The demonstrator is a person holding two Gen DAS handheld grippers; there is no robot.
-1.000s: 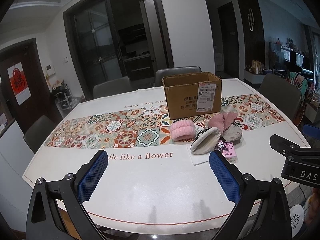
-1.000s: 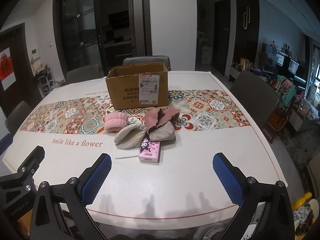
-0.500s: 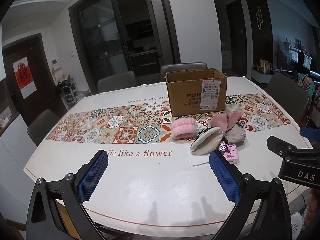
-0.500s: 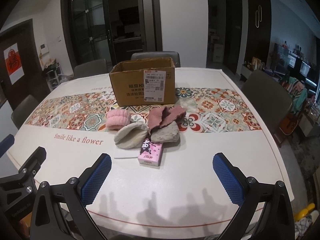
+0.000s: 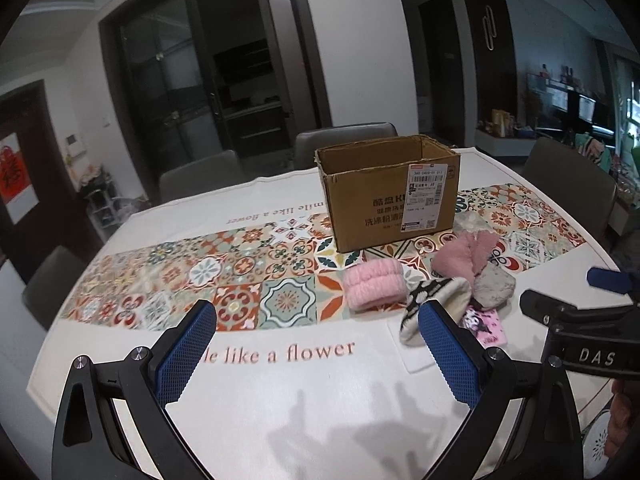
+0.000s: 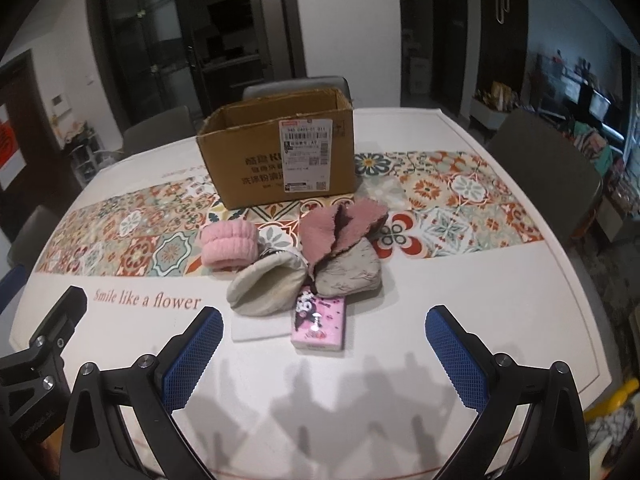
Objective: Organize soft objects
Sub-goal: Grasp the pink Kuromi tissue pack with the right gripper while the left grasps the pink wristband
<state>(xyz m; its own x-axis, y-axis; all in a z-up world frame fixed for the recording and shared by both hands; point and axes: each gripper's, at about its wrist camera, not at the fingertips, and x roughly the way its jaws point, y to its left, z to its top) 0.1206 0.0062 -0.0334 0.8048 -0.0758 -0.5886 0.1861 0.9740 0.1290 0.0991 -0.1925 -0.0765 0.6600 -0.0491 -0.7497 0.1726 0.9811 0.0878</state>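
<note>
1. Right gripper (image 6: pixel 324 356), bottom of the right wrist view. I held it with jaws spread wide and nothing between the blue pads (image 6: pixel 194 356); it hung over bare white table (image 6: pixel 460 280), short of the pile, presumably so I could pick a first item.

2. Left gripper (image 5: pixel 318 356), bottom of the left wrist view. Jaws likewise wide and empty. Its right pad covered part of the patterned pouch, so that item's near edge was hidden there.

3. Pink tissue pack (image 6: pixel 319 322), lower centre, nearest the pads; a cartoon print, details too small to read.

4. White flat pad (image 6: pixel 256 328), left of the pack, mostly buried under the pouch; I could not tell what it was.

5. Cream pouch (image 6: pixel 268 286), centre, slumped against a grey pouch (image 6: pixel 350 274) on its right.

6. Pink rolled band (image 6: pixel 229 246), centre left, lying on the tiled runner (image 6: pixel 460 196), touching or just beside the cream pouch.

7. Dusty-pink fleece pieces (image 6: pixel 340 228), centre, propped on the grey pouch; whether one item or two I could not say.

8. Cardboard box (image 6: pixel 280 152), upper centre, open-topped just behind the pile, likely the destination. Its interior was out of sight in both views, so contents unknown.

9. Chairs and room beyond: dim, cut by the fisheye rim.
</note>
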